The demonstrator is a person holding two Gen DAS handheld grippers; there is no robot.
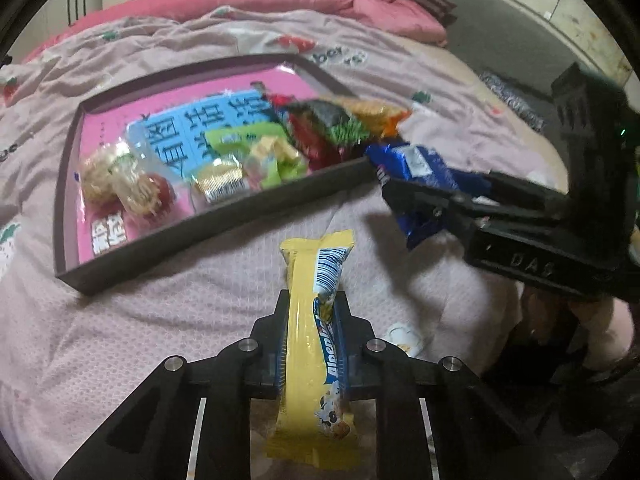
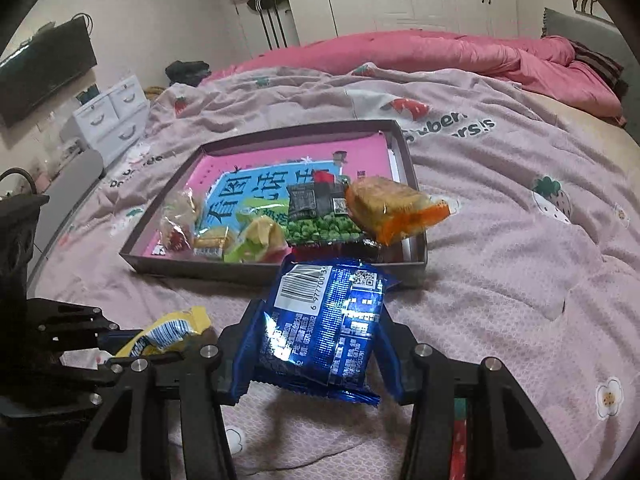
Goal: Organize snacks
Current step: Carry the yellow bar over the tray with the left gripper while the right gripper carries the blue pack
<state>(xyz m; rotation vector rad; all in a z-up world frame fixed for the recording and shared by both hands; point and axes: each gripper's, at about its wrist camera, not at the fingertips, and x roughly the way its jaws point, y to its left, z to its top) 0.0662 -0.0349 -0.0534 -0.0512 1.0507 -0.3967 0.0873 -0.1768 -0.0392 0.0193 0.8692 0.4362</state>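
Both tools are matt black plastic. The left gripper has angular link arms joined by round silver pins, blue pads inside its fingers and white strips along its lower arms. The right gripper is built alike; raised letters on its side seem to read DAS, and a small green light glows on its body.

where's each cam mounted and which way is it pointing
Left wrist: sits on the left gripper, looking down along its fingers at the yellow candy stick it clamps, the tray beyond.
Right wrist: sits on the right gripper, facing the blue packet it grips.
Shared: tray, both snacks, and each view shows the other gripper.
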